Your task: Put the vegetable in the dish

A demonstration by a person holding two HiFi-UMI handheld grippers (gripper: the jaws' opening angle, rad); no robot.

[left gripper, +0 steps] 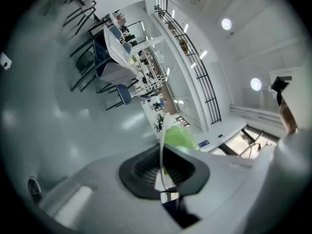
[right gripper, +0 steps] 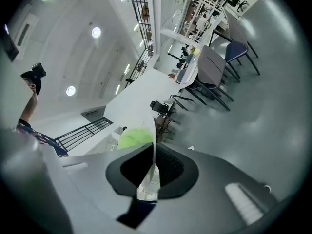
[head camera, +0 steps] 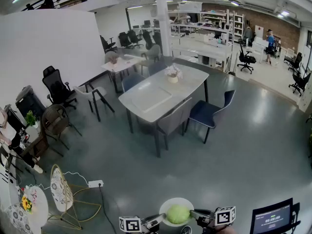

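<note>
Left gripper [left gripper: 163,168] was clamped on the dish [head camera: 169,202] rim, and right gripper [right gripper: 152,167] was clamped on the opposite rim (the rim showed edge-on between each pair of jaws). Dish was held between them over the floor [head camera: 146,174]. Vegetable [head camera: 178,214], round and pale green, sat in the dish.

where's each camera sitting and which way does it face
Head view: on the person's head, facing forward and down; left gripper and right gripper at bottom edge.
Left gripper view: on that gripper, looking along its fingers clamped on the dish rim.
Right gripper view: likewise, opposite rim.
All share the vegetable in the dish.
</note>
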